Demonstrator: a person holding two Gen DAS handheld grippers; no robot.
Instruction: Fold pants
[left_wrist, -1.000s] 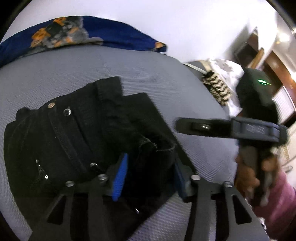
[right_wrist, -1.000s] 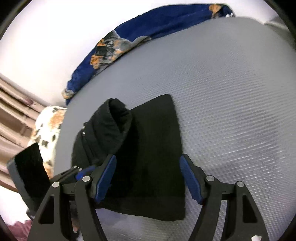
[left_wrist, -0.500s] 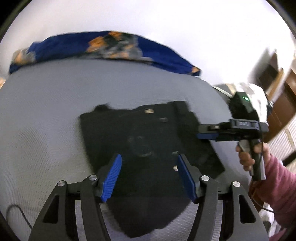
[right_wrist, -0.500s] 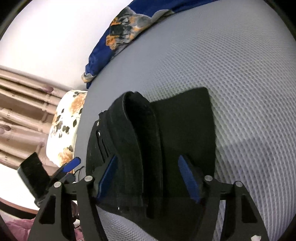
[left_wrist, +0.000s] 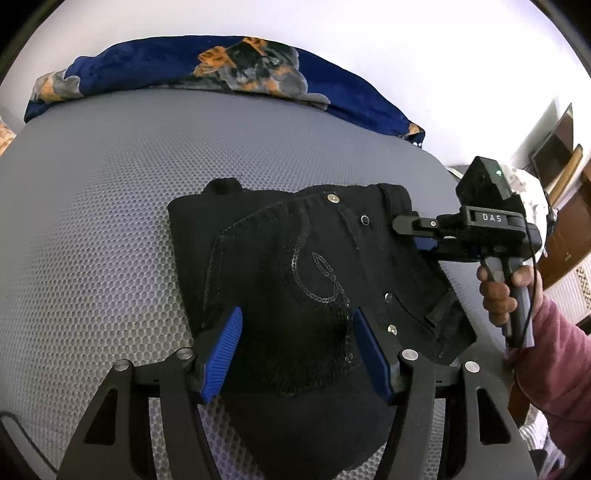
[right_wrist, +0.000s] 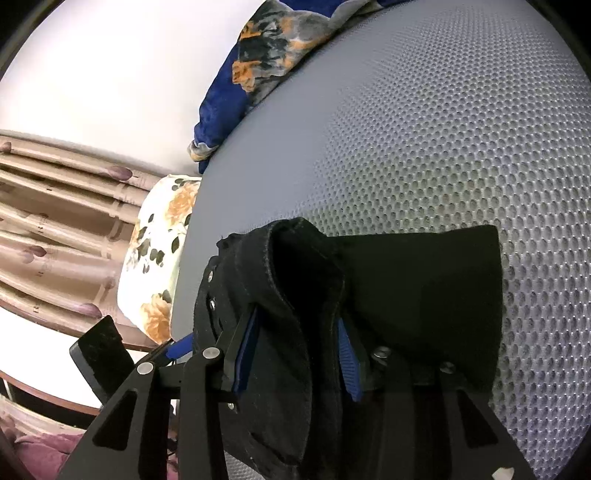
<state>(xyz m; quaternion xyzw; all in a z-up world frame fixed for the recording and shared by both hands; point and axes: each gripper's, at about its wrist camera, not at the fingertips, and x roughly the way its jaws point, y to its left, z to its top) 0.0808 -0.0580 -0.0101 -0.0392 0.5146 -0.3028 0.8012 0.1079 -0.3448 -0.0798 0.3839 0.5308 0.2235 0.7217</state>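
Black pants lie folded into a compact bundle on the grey mesh mattress, back pocket with sequin stitching facing up. My left gripper hovers just above the near part of the pants, jaws wide open and empty. My right gripper reaches in at the waistband on the right side. In the right wrist view its fingers straddle a raised fold of the pants, partly closed, with the cloth between the blue pads.
A blue floral blanket lies along the far edge of the mattress by the white wall. A floral pillow and beige curtains stand off the left side. Wooden furniture is at the right.
My left gripper let go of the pants and pulled back and up, now open. The pants now lie flat with the pocket up. My right gripper moved in onto the waistband fold and narrowed.
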